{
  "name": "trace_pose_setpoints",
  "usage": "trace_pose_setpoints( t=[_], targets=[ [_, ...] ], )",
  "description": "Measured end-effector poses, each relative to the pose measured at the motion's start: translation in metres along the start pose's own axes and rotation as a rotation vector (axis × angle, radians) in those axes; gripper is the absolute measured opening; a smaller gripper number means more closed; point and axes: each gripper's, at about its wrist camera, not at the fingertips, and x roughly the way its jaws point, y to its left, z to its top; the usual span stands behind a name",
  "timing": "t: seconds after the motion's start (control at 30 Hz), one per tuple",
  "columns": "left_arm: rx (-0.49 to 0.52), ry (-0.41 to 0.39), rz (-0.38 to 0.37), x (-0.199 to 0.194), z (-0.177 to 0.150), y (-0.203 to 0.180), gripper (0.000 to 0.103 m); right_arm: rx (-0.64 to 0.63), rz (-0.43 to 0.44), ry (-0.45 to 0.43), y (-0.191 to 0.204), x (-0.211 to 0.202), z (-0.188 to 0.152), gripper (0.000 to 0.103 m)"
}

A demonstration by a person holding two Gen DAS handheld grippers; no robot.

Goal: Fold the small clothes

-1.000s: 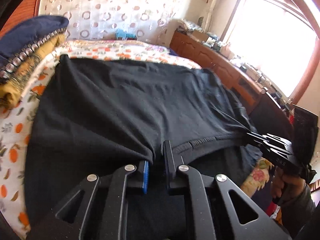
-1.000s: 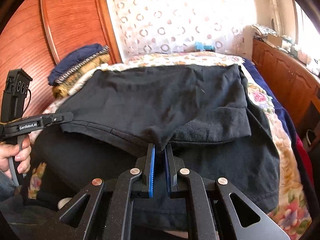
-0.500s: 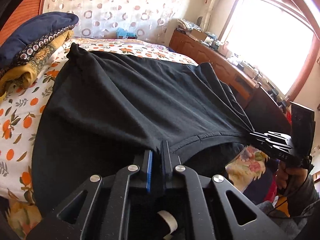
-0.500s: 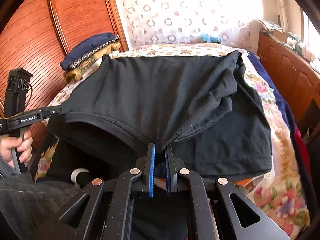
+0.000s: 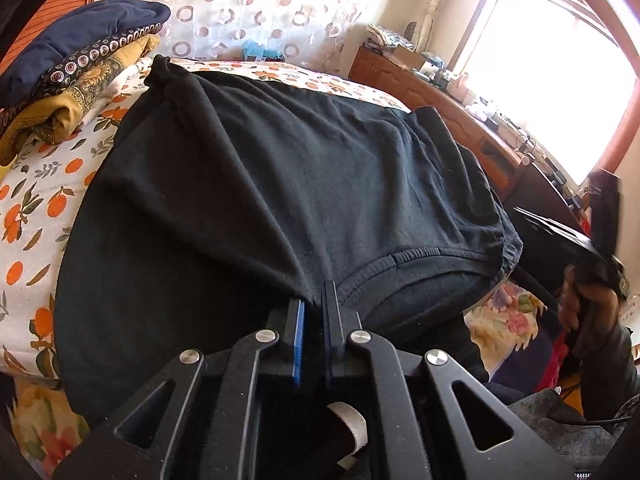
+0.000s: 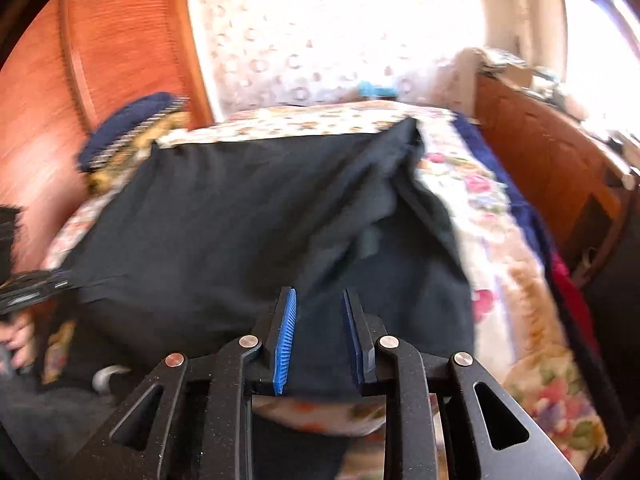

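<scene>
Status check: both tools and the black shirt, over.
Left tool shut on the black cotton T-shirt near its collar. Right tool jaws just opened, pads off the cloth. Shirt folded over on floral bedspread; nothing blocking.

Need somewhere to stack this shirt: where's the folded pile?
Left wrist view, upper left: the pile sits on the bed by the headboard, just beyond the shirt's far corner.

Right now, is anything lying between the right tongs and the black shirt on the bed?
Nothing visible. The right tongs, whose jaws have just been opening, hang directly over the black shirt with no other item between. The left tongs grip its near edge.
</scene>
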Motion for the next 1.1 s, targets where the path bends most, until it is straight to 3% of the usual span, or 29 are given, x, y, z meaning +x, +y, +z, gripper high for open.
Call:
trace_pose_setpoints(
  t=[0.13, 0.37, 0.4, 0.47, 0.7, 0.9, 1.1],
  targets=[
    [0.002, 0.007, 0.005, 0.001, -0.002, 0.0, 0.008, 0.067, -0.031, 0.028, -0.021, 0.037, 0.012, 0.024],
    [-0.003, 0.016, 0.0, 0.003, -0.003, 0.002, 0.008, 0.103, 0.01, 0.034, -0.022, 0.068, 0.021, 0.023],
    [-0.002, 0.015, 0.0, 0.003, -0.003, 0.002, 0.008, 0.094, 0.01, 0.028, -0.022, 0.068, 0.019, 0.007],
    [0.001, 0.015, 0.001, 0.003, -0.002, 0.001, 0.008, 0.084, 0.008, 0.028, -0.024, 0.066, 0.018, 0.006],
    [0.014, 0.005, 0.007, -0.001, -0.003, -0.001, 0.008, 0.099, -0.116, -0.045, -0.035, -0.003, 0.005, 0.006],
    [0.009, -0.01, 0.01, -0.01, 0.001, 0.002, 0.009, 0.082, -0.137, -0.008, -0.026, 0.003, -0.008, 0.006],
    [0.016, -0.049, 0.056, -0.033, 0.003, 0.01, 0.049, 0.052, -0.126, -0.082, -0.006, -0.012, 0.008, 0.01]
  ],
)
